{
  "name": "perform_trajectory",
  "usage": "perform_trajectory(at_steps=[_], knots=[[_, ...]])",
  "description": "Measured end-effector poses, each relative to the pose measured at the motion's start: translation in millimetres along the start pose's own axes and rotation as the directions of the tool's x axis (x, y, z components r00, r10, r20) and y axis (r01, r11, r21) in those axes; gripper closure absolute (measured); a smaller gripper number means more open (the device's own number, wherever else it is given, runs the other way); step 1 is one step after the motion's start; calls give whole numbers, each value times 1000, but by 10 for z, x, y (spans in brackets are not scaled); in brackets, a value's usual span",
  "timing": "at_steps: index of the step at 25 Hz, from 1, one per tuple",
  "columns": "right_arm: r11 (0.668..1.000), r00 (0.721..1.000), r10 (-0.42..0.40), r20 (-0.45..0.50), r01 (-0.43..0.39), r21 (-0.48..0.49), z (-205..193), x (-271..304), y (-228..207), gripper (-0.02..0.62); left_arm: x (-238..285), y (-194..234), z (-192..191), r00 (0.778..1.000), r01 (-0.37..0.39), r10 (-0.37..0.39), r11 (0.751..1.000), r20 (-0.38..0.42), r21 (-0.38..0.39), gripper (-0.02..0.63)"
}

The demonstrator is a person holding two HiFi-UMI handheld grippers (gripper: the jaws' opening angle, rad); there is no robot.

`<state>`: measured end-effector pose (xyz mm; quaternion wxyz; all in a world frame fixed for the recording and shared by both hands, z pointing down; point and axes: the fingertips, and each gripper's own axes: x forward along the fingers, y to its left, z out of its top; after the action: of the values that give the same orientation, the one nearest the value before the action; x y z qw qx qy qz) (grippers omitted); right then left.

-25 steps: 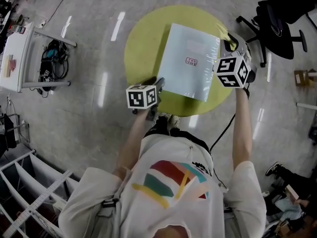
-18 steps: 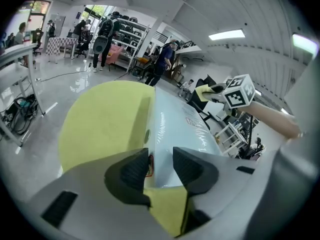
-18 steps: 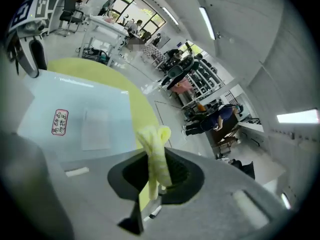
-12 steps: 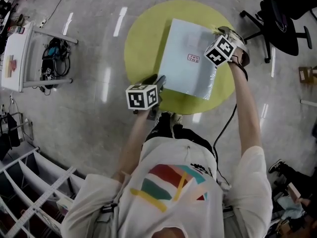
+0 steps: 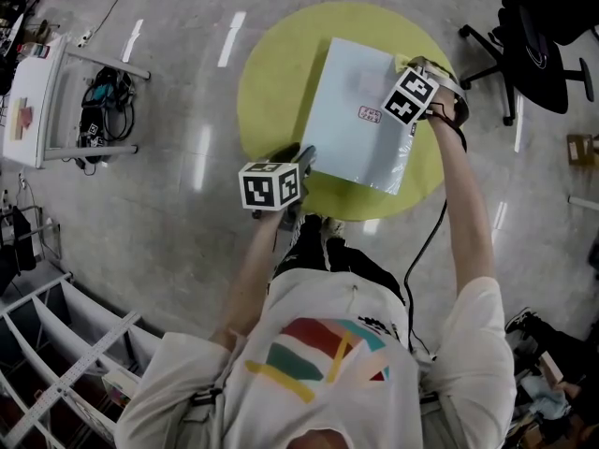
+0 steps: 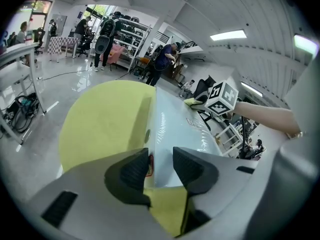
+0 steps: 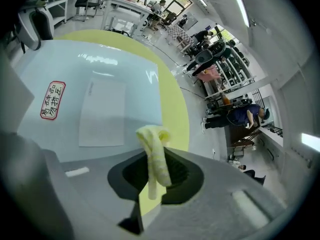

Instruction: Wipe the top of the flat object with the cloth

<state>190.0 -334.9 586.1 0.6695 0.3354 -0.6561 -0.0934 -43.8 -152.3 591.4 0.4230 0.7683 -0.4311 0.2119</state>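
Left gripper [image 6: 161, 157]: nearest the person, at the near left corner of the flat object [image 5: 360, 110]. Its jaws stand wide apart with that corner between them. No clamp on it is evident, so it seems only to steady the piece.
Flat object: a pale blue, glossy panel with a small red label [image 5: 371, 114]. It lies flat on the round yellow table [image 5: 271, 82], set right of the table's middle and skewed to its edge.
Right gripper [image 7: 152, 181]: at the far right corner of the flat object, angled downward, its jaws closed on the cloth [image 7: 156, 149].
Cloth: a yellow strip pinched at its middle. Its free end bunches beyond the jaw tips, low over the panel's far right corner. The left gripper view suggests it is on or just above the surface, but contact cannot be confirmed.
Far background: an office chair [image 5: 533, 45] stands on the floor, well apart from the table on the right.
Step in hand: judged as setting the cloth down at the starting corner. No wiping stroke has begun.
Next move: press the cloth flat on the top, then drag it across towards the left and near edges. The left gripper should keep the corner from sliding, and the glossy wrap may let the panel slip.
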Motion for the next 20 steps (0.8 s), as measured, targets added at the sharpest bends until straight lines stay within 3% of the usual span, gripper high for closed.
perform_trajectory(at_steps=[7, 14, 20], knots=[[997, 998, 62, -1, -62, -50, 3, -43, 89, 568, -1, 0, 2, 1000, -4, 4, 1000, 3, -3, 446], [983, 983, 182, 29, -181, -20, 27, -179, 264, 568, 2, 10, 5, 1000, -4, 5, 1000, 4, -4, 446], [972, 972, 233, 34, -232, -30, 32, -328, 491, 568, -3, 21, 2, 1000, -2, 2, 1000, 11, -3, 446]])
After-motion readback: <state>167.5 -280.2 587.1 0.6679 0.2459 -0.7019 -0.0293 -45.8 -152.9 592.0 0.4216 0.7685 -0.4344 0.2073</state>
